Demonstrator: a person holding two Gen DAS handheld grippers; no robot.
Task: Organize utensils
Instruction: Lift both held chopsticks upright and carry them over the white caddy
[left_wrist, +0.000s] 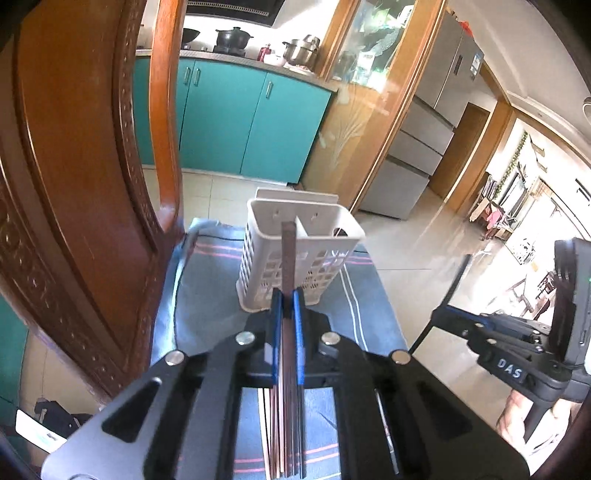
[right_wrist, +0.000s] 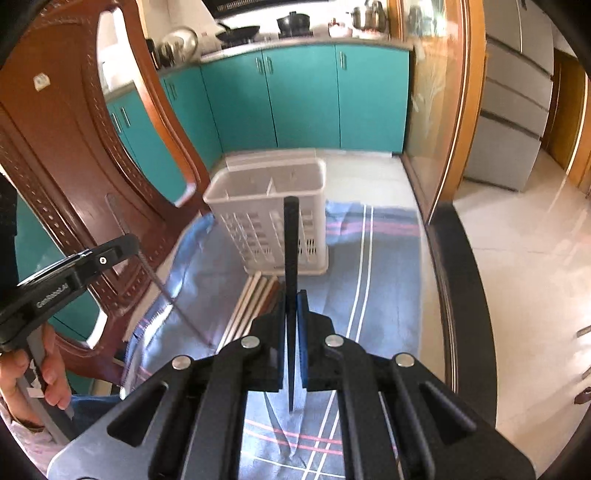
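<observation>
Two chopsticks up, basket (right_wrist: 266, 206) looks nearly empty
left gripper (left_wrist: 288, 295) clenched on a brown stick (left_wrist: 288, 254), right gripper (right_wrist: 295, 299) on a black one (right_wrist: 291, 240); more sticks (right_wrist: 251, 302) wait on the cloth (right_wrist: 369, 280) by the basket

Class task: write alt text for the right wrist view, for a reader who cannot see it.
The right gripper is shut on a black chopstick, pointing toward a white slotted utensil basket on a blue striped cloth. More chopsticks lie before the basket.
</observation>
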